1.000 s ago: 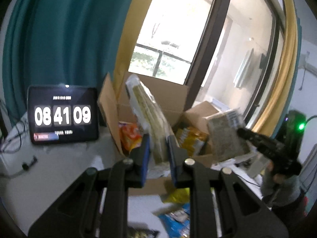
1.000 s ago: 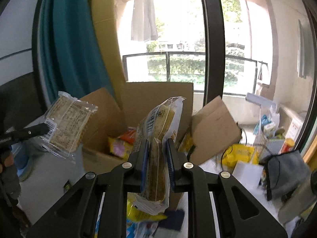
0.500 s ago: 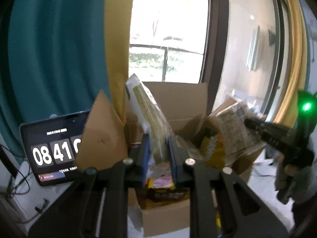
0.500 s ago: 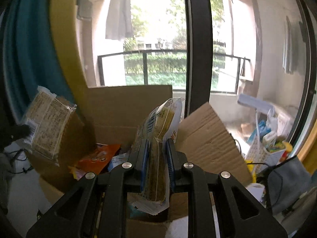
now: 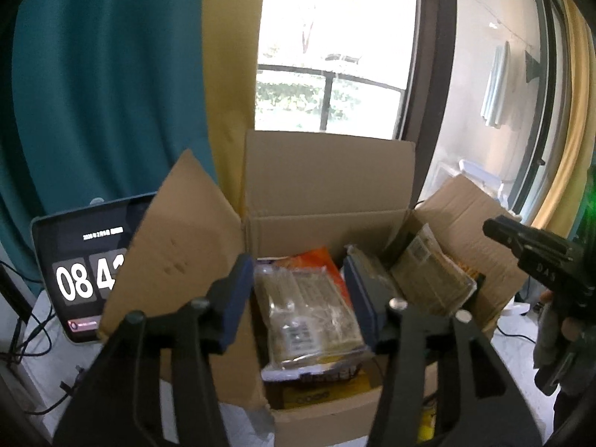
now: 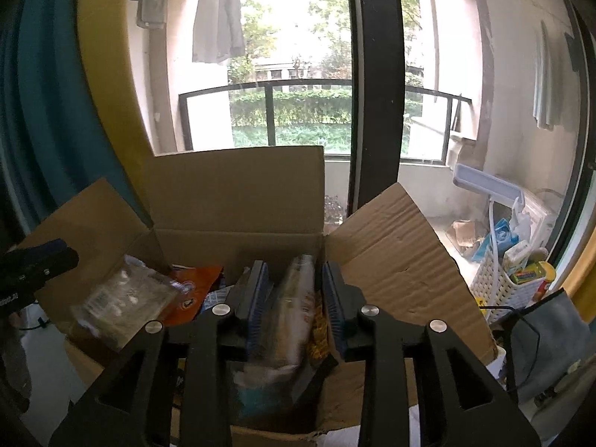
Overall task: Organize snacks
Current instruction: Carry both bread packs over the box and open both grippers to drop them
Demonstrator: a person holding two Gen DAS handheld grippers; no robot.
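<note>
Dropping step: both packs falling into cardboard box (image 5: 327,182). Left gripper (image 5: 301,298) opening, clear pack (image 5: 309,313) loose between jaws. Right gripper (image 6: 294,298) opening around yellow pack (image 6: 294,309). Next: pull back, fetch more.

Below my claws runs a white tabletop (image 5: 39,368). Straight ahead of both claws, an open cardboard box (image 5: 327,415) stands on it, flaps (image 6: 402,253) spread outward. To the left of my left claw, a dark tablet (image 5: 78,279) showing a big white clock leans upright on the same surface, its right part hidden behind the box's left flap. Black cables (image 5: 33,335) trail over the white top under the tablet, down toward my left finger. Right of the box, past my right claw, more white surface (image 5: 517,339) shows.
</note>
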